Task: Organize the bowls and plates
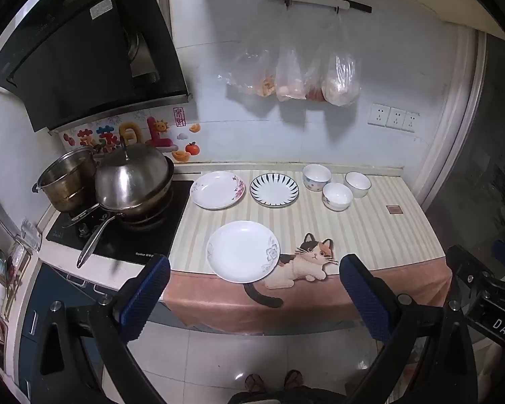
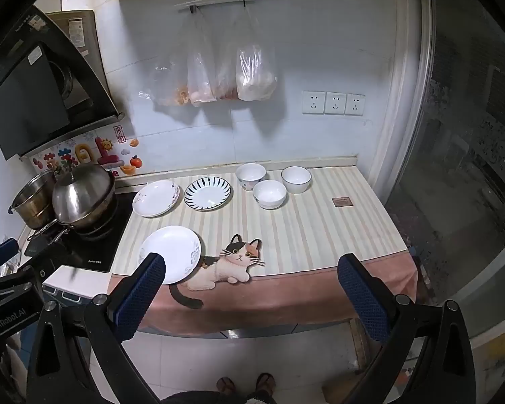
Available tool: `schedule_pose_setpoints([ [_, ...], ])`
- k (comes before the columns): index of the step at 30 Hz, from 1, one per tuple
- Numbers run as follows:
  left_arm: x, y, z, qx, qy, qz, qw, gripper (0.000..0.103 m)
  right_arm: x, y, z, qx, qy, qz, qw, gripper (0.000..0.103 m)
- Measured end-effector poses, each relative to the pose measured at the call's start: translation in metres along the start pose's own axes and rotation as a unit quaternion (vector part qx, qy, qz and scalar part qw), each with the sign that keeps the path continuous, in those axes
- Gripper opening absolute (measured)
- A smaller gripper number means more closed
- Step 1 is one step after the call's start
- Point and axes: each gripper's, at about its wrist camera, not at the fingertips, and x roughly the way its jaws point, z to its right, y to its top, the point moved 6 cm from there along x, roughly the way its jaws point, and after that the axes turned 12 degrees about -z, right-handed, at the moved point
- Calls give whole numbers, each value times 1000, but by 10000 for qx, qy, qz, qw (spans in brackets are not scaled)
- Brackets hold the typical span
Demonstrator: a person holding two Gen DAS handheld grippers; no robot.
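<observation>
Left wrist view: three plates [image 1: 243, 250] and three bowls [image 1: 337, 196] lie unstacked on the worktop [image 1: 370, 235]; both tongs [image 1: 254, 294] [image 2: 250, 294] spread, empty.

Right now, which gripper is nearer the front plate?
Left. The front plate lies just ahead between the left gripper's open fingers; from the right gripper it sits off by the left finger.

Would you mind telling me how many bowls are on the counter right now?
3, clustered at the back right of the counter: a patterned bowl nearest the wall, a plain white bowl to its right, and another bowl in front between them. None appears hidden.
</observation>
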Motion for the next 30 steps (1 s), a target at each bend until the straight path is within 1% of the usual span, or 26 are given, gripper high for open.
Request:
schedule_pose_setpoints([
  [3, 3, -4, 1, 29, 14, 20, 10000, 103, 0, 1, 1, -2, 9, 6, 10000, 103],
  [9, 6, 1, 6, 22, 63, -6, 10000, 103, 3, 2, 3, 11, 4, 22, 10000, 103],
  [21, 6, 5, 6, 3, 38, -6, 10000, 103, 3, 2, 2, 12, 19, 26, 10000, 103],
  [28, 8, 13, 10, 32, 33, 6, 10000, 103, 0, 0, -1, 21, 22, 30, 10000, 103],
  [30, 8, 14, 10, 31, 31, 12, 10000, 103, 7, 8, 2, 23, 28, 34, 10000, 103],
])
